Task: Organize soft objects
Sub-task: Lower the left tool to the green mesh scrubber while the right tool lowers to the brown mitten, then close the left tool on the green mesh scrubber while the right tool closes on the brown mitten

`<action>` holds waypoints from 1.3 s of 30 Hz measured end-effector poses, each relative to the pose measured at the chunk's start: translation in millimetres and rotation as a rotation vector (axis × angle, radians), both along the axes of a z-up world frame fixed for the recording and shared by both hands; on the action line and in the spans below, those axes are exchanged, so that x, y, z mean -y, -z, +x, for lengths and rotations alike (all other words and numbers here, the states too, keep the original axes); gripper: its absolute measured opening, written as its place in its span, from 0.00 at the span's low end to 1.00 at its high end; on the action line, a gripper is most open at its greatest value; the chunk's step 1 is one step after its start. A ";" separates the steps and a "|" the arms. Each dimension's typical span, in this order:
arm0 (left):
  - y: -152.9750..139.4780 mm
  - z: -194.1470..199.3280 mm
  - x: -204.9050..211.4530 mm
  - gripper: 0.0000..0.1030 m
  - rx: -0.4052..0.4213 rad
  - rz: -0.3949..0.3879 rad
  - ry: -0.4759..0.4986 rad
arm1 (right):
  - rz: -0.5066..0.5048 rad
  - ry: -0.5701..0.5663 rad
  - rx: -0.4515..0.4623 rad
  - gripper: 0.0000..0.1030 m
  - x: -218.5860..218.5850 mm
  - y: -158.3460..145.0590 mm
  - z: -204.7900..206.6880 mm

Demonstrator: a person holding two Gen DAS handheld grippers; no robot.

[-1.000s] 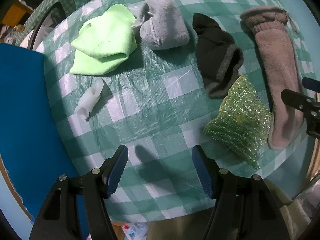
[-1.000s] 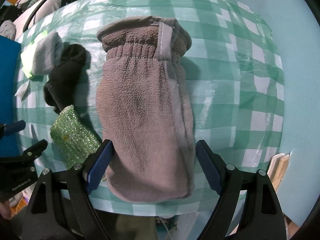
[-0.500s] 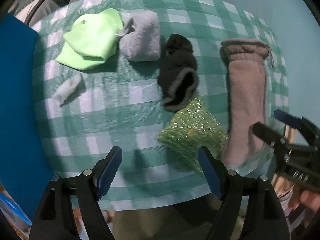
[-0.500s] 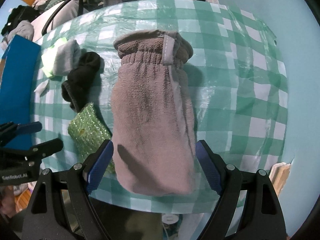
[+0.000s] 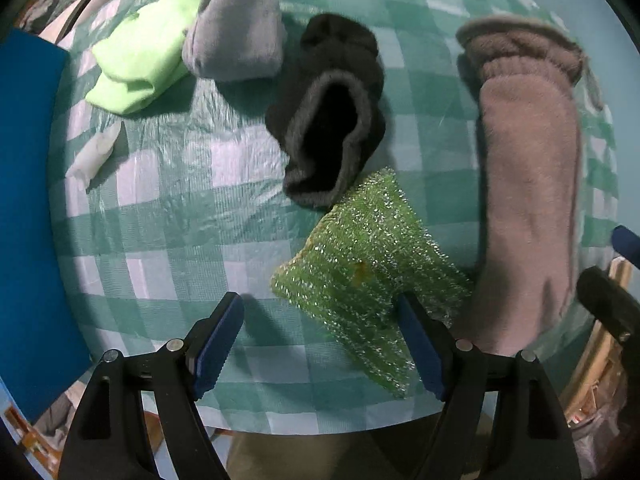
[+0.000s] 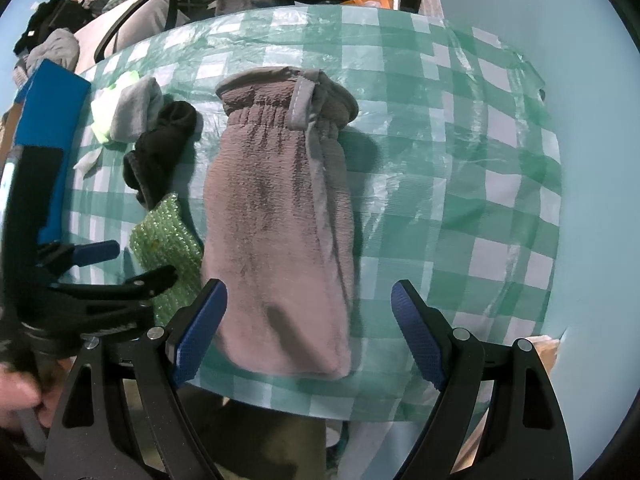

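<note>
The green scrubber [image 5: 360, 276] lies on the checked tablecloth [image 5: 168, 240], its upper corner touching the black sock [image 5: 328, 128] and its right edge beside the long grey mitt [image 5: 528, 200]; its long axis is seen slanting down toward the right finger of the left gripper [image 5: 320, 344], which is nearer and held spread, pinching nothing; the right gripper [image 6: 308, 332] hangs spread and empty over the mitt; only the right view shows the mitt's loop; only the left view fully shows the lime cloth [image 5: 140, 56].

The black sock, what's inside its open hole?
The black sock gapes toward the left wrist camera; inside shows only dark fabric. Anything deeper in is hidden. Its lower edge touches or overlaps the sparkly green sponge.
</note>
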State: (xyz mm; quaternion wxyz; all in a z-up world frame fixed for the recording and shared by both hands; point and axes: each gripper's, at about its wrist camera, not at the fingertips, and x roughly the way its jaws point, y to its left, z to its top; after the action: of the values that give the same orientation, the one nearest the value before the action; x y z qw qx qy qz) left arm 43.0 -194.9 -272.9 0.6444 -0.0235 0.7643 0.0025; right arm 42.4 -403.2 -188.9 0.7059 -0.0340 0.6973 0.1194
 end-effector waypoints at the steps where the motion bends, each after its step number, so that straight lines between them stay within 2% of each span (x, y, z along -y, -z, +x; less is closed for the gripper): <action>1: 0.8 0.2 -0.4 0.80 -0.002 0.000 -0.009 | 0.000 -0.002 0.000 0.81 0.0 1.4 1.2; 8: 7.5 1.4 -8.3 0.89 -0.008 0.015 -0.013 | 0.008 -0.004 -0.004 0.81 0.4 4.5 0.2; 17: 18.7 -11.3 -45.2 0.90 -0.013 0.011 -0.021 | 0.015 -0.005 -0.002 0.81 -6.4 6.8 1.4; 31: 17.1 -20.4 -83.1 0.90 -0.014 0.059 -0.012 | 0.036 -0.002 -0.013 0.81 -20.6 12.7 3.3; 35: 15.3 -24.2 -95.8 0.90 -0.028 0.045 -0.043 | 0.069 0.021 -0.025 0.81 -25.5 15.7 6.2; 39: 12.1 -32.1 -104.0 0.90 -0.033 -0.004 -0.084 | 0.093 0.043 -0.032 0.81 -30.2 20.8 9.5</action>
State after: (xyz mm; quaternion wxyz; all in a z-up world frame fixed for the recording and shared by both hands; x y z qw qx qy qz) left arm 10.9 -90.9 -285.0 0.6311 -0.0567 0.7731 0.0284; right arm 51.9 -373.0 -209.7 0.6978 0.0160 0.7029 0.1372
